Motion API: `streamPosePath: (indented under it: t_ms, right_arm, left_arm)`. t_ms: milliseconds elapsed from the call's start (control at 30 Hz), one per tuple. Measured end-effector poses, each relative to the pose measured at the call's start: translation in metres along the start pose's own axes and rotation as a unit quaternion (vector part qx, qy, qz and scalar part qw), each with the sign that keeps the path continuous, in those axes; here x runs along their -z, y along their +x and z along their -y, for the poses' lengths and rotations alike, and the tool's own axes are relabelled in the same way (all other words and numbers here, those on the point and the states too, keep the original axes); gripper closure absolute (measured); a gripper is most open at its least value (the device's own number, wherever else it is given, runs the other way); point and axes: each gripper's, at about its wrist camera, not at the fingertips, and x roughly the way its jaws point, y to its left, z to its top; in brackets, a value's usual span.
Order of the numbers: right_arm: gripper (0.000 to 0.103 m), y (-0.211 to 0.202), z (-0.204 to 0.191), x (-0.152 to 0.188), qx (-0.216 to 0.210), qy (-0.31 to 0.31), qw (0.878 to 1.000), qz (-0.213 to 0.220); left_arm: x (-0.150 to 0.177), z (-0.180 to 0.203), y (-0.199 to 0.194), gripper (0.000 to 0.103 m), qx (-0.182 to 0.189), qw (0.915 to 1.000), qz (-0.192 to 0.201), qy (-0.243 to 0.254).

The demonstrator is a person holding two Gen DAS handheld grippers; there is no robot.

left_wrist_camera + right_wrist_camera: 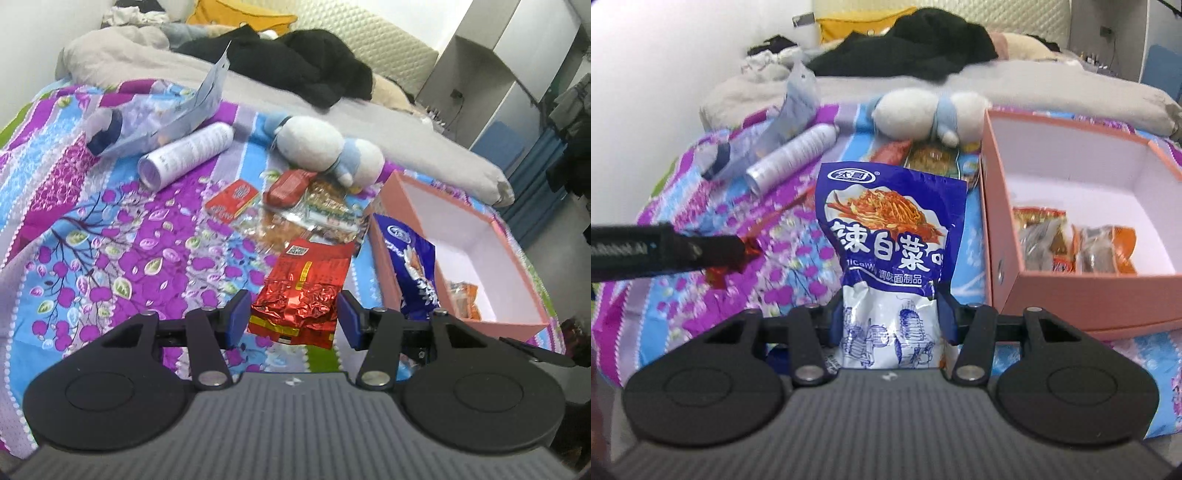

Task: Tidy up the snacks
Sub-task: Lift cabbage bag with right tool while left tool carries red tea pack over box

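My left gripper [293,319] is shut on a red foil snack packet [303,291], its pads pressing both crumpled sides just above the floral bedspread. My right gripper [890,317] is shut on a blue and white snack bag [890,236] and holds it upright, left of the pink box [1086,291]. That bag [413,266] shows in the left wrist view against the box's near wall. The pink box [391,258] holds several orange-wrapped snacks [1075,243]. More snack packets [303,206] lie in a pile beyond the red packet.
A white and blue plush toy [325,147] lies behind the snack pile. A white cylinder [184,155] and a clear plastic bag [159,118] lie at the back left. Black clothes [295,62] and a grey blanket [424,147] cover the far bed.
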Motion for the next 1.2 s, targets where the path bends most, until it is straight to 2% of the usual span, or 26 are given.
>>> streamPosePath:
  t_ms: [333,600,933,1200]
  right_arm:
    - [0.051,-0.040,0.011,-0.021,0.010,0.009,0.999,0.048]
    - [0.051,-0.059,0.032,-0.020,0.034,0.019,0.997,0.062]
    - [0.050,-0.081,0.064,-0.015,0.063,0.042,0.995,0.069]
    - [0.050,-0.076,0.096,-0.011,0.077,0.059,0.994,0.055]
  left_arm:
    - [-0.012,0.025,-0.016,0.046,0.025,0.9992,0.028,0.015]
    - [-0.018,0.067,-0.015,0.046,0.059,0.9967,0.040,0.039]
    - [-0.014,0.111,-0.007,0.046,0.097,0.9925,0.030,0.068]
    - [-0.016,0.139,0.018,0.046,0.113,0.9900,0.011,0.084]
